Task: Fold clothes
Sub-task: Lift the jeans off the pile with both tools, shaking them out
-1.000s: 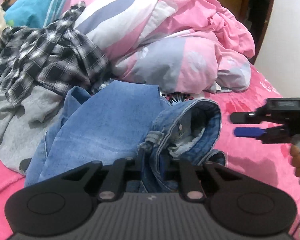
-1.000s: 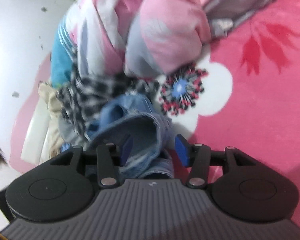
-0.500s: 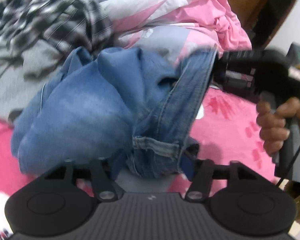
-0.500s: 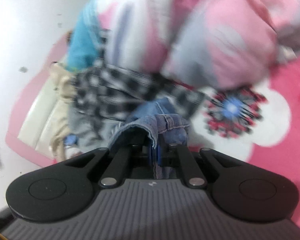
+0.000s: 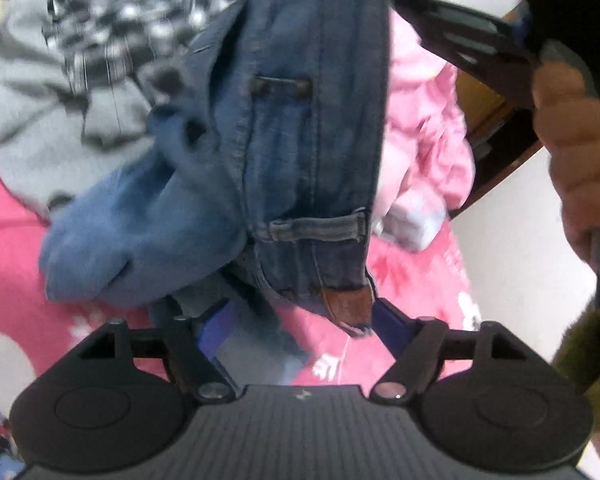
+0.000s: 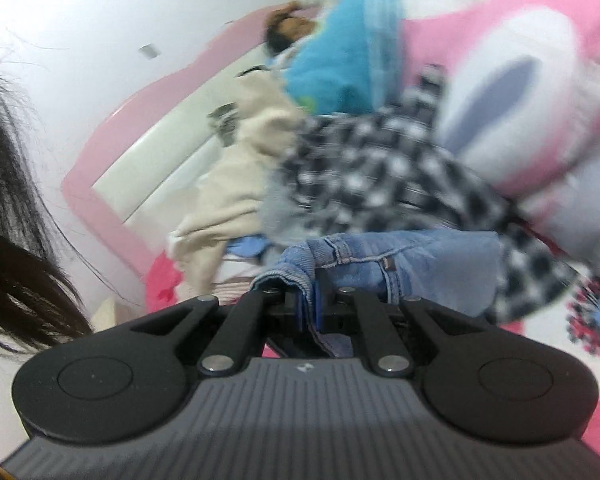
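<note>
A pair of blue jeans point(image 5: 300, 140) hangs in the air over the pink bed, its waistband stretched upright. My right gripper point(image 6: 311, 308) is shut on the waistband of the jeans point(image 6: 380, 264); its black body and the hand holding it show at the top right of the left wrist view point(image 5: 500, 28). My left gripper point(image 5: 304, 320) is open, with its blue pads on either side of the waistband's lower end by the brown leather patch point(image 5: 348, 300). The jeans' legs point(image 5: 140, 232) droop to the left.
A black-and-white plaid shirt point(image 6: 380, 176) and a grey garment point(image 5: 60, 120) lie on the pink bedsheet point(image 5: 12, 248). A pink floral quilt point(image 6: 520, 100), a blue pillow point(image 6: 340, 64) and a cream garment point(image 6: 240, 160) are piled behind. The pink headboard point(image 6: 112, 152) meets a white wall.
The right gripper closed on the waistband and lifted it up. The left gripper opened and now has the waistband's lower end between its open fingers. The jeans rose off the bed.
</note>
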The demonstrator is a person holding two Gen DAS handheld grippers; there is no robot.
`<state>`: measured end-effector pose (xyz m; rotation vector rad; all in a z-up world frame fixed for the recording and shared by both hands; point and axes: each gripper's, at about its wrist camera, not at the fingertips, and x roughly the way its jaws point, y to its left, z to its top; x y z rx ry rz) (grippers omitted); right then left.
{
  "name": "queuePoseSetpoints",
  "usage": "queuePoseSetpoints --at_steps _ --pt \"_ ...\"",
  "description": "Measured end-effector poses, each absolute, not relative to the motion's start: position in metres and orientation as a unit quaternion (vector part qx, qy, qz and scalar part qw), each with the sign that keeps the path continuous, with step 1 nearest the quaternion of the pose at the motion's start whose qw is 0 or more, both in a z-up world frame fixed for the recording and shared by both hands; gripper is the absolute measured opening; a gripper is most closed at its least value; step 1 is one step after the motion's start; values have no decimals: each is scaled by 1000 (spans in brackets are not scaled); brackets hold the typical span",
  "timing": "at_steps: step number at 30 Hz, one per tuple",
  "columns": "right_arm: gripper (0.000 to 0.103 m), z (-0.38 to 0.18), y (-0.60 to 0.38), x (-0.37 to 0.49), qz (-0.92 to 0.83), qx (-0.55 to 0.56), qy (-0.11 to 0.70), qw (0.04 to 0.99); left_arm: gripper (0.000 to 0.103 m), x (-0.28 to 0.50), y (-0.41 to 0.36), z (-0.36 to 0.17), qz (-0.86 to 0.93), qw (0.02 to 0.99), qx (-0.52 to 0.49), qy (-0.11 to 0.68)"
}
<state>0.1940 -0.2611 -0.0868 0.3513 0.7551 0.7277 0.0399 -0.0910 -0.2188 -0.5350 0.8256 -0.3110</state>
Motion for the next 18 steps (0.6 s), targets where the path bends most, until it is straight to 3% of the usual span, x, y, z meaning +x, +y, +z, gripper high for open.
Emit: queuePoseSetpoints --at_steps 9,15,18 --pt "4 -38 -134 203 409 144 372 821 93 5 1 -185 -123 884 -281 352" --pt "4 -67 -85 209 398 137 377 825 94 -15 62 -238 -62 871 -273 404" --pt "4 -85 -76 204 387 153 376 828 89 -20 82 -276 -56 857 -264 439"
